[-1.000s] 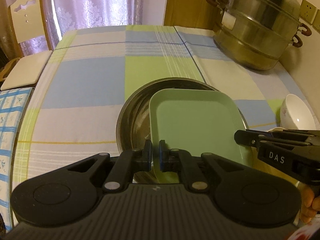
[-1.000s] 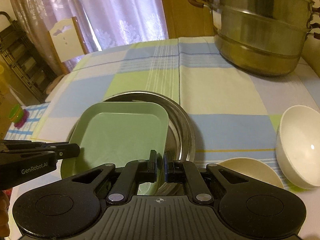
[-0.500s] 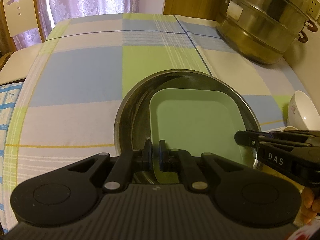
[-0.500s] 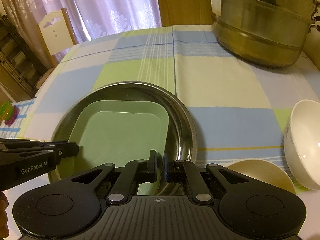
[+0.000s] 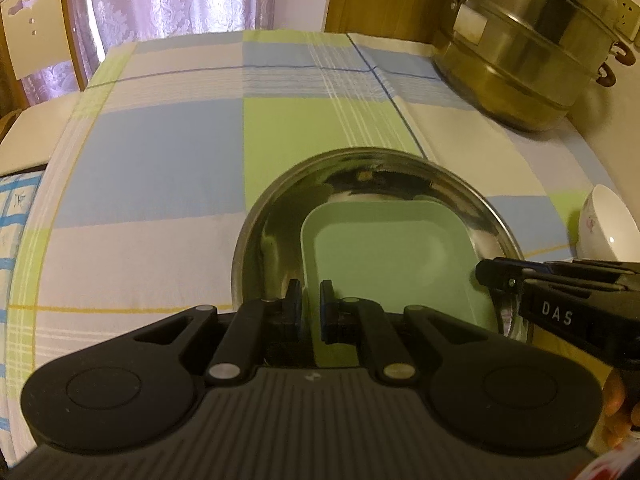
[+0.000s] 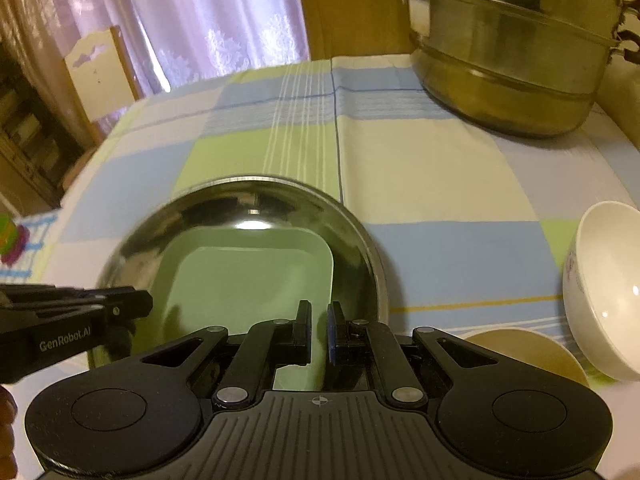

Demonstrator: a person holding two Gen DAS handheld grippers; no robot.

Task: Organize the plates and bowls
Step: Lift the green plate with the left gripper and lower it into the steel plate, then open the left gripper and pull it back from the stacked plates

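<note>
Both grippers, left gripper (image 5: 311,304) and right gripper (image 6: 319,330), clamp the green plate's (image 5: 384,264) hidden near rim inside the steel pan (image 6: 360,240).

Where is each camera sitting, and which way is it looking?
Left wrist: on the left gripper, looking down over the table; the right gripper and fingertips show.
Right wrist: on the right gripper, same direction; the left gripper shows.
Shared: green plate in the metal dish, white bowl, steamer.
</note>
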